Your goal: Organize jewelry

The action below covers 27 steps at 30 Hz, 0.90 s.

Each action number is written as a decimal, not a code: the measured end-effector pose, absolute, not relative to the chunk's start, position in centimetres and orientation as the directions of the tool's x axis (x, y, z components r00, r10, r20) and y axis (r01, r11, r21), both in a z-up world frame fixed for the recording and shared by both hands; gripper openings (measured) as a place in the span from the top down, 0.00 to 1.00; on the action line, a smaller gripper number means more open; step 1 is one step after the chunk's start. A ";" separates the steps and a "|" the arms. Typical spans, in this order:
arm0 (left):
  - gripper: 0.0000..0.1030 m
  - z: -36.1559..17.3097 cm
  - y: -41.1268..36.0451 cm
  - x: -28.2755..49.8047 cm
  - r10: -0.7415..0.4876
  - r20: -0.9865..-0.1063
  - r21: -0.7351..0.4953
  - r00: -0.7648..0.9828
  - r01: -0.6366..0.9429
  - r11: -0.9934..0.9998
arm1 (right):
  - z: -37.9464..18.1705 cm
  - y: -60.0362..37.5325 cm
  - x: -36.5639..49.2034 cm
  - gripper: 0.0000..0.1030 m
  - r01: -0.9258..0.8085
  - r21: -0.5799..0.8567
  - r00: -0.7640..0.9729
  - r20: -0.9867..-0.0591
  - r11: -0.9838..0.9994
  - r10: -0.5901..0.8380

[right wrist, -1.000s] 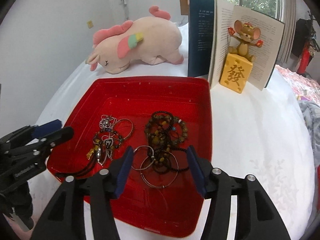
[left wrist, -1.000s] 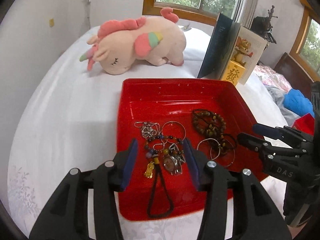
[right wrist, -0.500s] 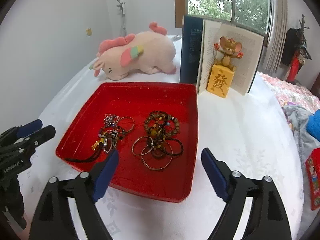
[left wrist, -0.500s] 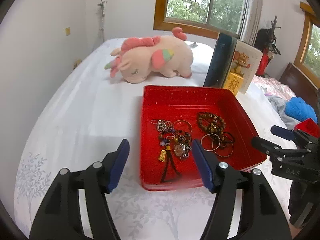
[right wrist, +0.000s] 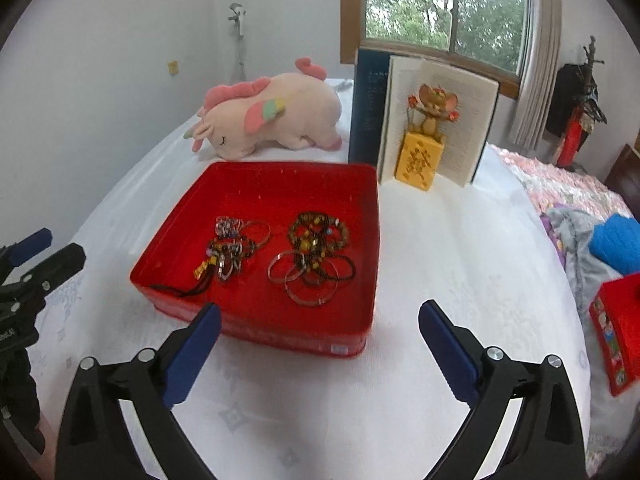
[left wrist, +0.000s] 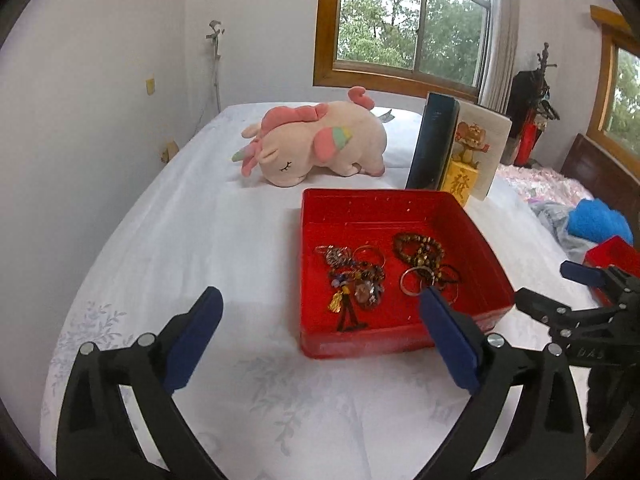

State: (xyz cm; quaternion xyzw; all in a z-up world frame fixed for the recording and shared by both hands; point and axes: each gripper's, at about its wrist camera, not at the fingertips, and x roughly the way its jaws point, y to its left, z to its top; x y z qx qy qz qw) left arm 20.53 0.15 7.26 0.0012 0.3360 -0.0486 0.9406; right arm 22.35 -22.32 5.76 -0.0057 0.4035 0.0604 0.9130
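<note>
2 jewelry heaps (right wrist: 276,254) in red tray (right wrist: 360,208)

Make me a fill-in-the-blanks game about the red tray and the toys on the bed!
1. The jewelry lies in a tray coloured ____.
2. Behind the tray sleeps a pink plush ____.
3. The mouse figurine stands on a yellow block in front of an open ____.
4. The jewelry forms ____ piles.

Missing words: red; unicorn; book; two
</note>
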 end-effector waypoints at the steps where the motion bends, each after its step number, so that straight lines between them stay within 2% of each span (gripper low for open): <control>1: 0.03 7.2 0.2 20.2 -0.084 -0.633 -0.021 0.769 0.092 0.996 | 5.6 -22.4 22.0 0.04 -0.112 0.044 0.658 -0.745 0.993 0.107; 9: 0.03 5.0 -0.1 19.8 -0.090 -0.707 -0.022 0.701 0.105 0.994 | 4.0 -22.9 20.5 0.04 -0.101 0.091 0.607 -0.784 0.991 0.133; 15: 0.03 3.8 -0.4 20.9 -0.049 -0.741 0.012 0.670 0.087 0.996 | 2.4 -22.5 21.5 0.04 -0.080 0.086 0.542 -0.833 0.993 0.115; 27: 0.03 2.0 -0.6 22.6 -0.037 -0.796 0.019 0.604 0.087 0.996 | 1.4 -22.5 22.6 0.04 -0.063 0.123 0.503 -0.853 0.990 0.138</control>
